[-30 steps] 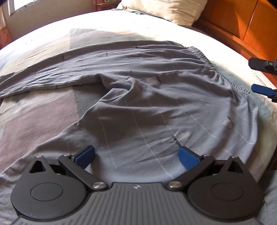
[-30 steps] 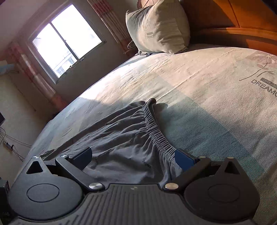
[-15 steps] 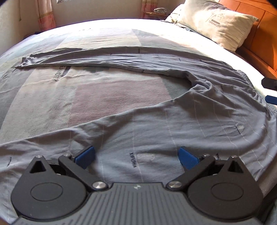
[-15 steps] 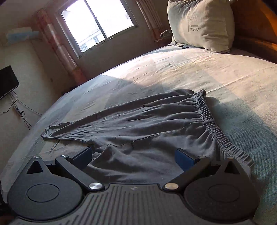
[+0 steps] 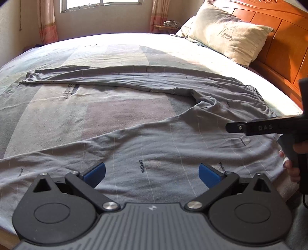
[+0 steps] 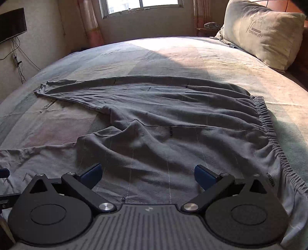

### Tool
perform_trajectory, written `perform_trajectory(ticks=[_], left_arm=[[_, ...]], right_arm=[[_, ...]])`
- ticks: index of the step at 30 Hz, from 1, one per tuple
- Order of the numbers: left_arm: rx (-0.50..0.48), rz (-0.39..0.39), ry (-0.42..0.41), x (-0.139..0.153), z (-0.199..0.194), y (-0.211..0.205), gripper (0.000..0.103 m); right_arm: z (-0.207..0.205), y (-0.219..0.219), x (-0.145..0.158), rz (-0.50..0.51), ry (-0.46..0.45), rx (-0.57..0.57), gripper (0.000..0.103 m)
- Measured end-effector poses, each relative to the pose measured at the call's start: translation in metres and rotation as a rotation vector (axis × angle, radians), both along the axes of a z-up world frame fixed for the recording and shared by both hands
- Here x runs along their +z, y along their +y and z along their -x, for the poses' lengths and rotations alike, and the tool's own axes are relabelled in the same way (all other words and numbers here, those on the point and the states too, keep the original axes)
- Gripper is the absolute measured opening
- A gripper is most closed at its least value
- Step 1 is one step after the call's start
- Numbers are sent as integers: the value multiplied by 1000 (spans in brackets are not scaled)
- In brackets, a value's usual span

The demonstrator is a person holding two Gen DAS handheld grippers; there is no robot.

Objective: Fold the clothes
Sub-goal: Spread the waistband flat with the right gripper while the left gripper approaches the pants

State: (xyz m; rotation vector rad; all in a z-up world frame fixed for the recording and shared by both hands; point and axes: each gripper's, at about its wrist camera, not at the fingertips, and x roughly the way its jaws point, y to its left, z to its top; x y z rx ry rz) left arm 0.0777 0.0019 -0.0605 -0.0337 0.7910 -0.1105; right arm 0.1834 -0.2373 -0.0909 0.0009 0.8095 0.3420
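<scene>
Bedspread (image 5: 119, 107) under grey trousers (image 6: 173, 123), window (image 6: 142, 4) behind, both tools (image 5: 152, 173) (image 6: 147, 174) spread

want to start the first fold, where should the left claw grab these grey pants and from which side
Probably the cuff end of the near leg, coming in low from the bed's near edge. That leg lies flat and splayed away from the far leg, so its end could be lifted and carried across. The left claw hangs open over the thigh, where there is no edge to pinch. The elastic waistband suits the open right claw.
</scene>
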Motion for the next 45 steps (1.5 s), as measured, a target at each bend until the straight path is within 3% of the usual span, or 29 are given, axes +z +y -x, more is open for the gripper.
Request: perform_trajectory(ticks=[3, 7, 10, 14, 19, 22, 26, 31, 34, 37, 45], left_arm=[[-38, 0, -7, 5, -6, -3, 102], [-7, 35, 72, -18, -14, 9, 102], [6, 63, 38, -31, 4, 18, 102], [-7, 45, 48, -21, 8, 20, 102], [-65, 91, -19, 11, -28, 25, 102], [-126, 70, -37, 28, -83, 14, 102], [-238, 159, -17, 33, -183, -8, 102], [-321, 301, 95, 0, -261, -28, 102], [-299, 350, 232, -29, -268, -32, 102], [-280, 353, 255, -28, -250, -30, 102], [-168, 340, 580, -20, -277, -27, 102]], right_arm=[[0, 7, -7, 67, -6, 11, 103], [2, 9, -9, 76, -15, 6, 103], [3, 10, -11, 83, -22, 3, 103], [5, 12, -10, 94, -24, -4, 103], [12, 10, -4, 87, -21, 11, 103], [12, 10, -4, 75, -34, 6, 103], [17, 14, -10, 114, -78, 24, 103], [-4, 25, -8, 124, -75, 64, 103], [-19, 21, -7, 87, -37, 59, 103], [-30, 19, -5, 80, 3, 63, 103], [-51, 27, -1, 123, 103, 89, 103]])
